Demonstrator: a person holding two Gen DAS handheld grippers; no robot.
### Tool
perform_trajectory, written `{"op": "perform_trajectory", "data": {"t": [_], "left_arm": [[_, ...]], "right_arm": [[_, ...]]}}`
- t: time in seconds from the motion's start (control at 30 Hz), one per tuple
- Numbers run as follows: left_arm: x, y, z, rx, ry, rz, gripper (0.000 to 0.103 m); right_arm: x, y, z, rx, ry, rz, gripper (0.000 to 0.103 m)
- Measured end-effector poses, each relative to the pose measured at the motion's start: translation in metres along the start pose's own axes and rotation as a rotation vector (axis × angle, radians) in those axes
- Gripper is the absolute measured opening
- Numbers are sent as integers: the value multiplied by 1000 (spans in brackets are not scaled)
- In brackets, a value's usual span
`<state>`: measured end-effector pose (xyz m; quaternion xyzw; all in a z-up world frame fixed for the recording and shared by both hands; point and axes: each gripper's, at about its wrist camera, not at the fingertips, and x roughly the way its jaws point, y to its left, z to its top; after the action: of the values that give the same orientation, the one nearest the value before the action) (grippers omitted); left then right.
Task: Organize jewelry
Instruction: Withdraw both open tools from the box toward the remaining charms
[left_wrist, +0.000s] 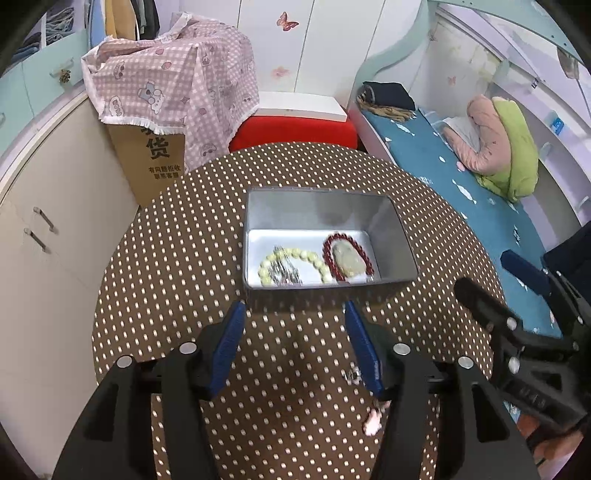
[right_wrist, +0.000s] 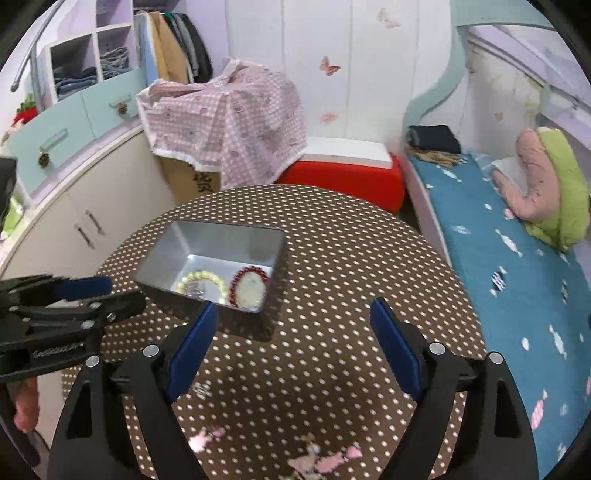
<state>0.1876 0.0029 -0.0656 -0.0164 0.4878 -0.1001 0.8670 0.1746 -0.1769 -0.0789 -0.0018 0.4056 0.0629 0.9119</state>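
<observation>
Hovering with fingers apart and empty, both grippers (left_wrist: 293, 345) (right_wrist: 295, 350) should approach the pink hair clips (right_wrist: 321, 459) low, pinching one squarely for the metal tin (left_wrist: 402, 243).

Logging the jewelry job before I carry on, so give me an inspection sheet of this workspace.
Surface: round dotted tablecloth.
Job's things: metal tin holding pale bead bracelet, red bead bracelet, pale stone; pink pieces loose on cloth.
Clutter: small silvery piece on cloth.
Grippers: left tool open, empty; right tool open, empty.
Cables: nothing seen.
Surroundings: bed, red stool, covered carton, cabinet.
</observation>
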Motion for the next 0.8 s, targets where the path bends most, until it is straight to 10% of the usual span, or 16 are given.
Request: {"op": "perform_trajectory", "data": {"t": [0.8], "left_arm": [[8, -40, -98, 86, 88, -34, 61]], "right_arm": [[-36, -42, -109, 116, 38, -82, 83]]}}
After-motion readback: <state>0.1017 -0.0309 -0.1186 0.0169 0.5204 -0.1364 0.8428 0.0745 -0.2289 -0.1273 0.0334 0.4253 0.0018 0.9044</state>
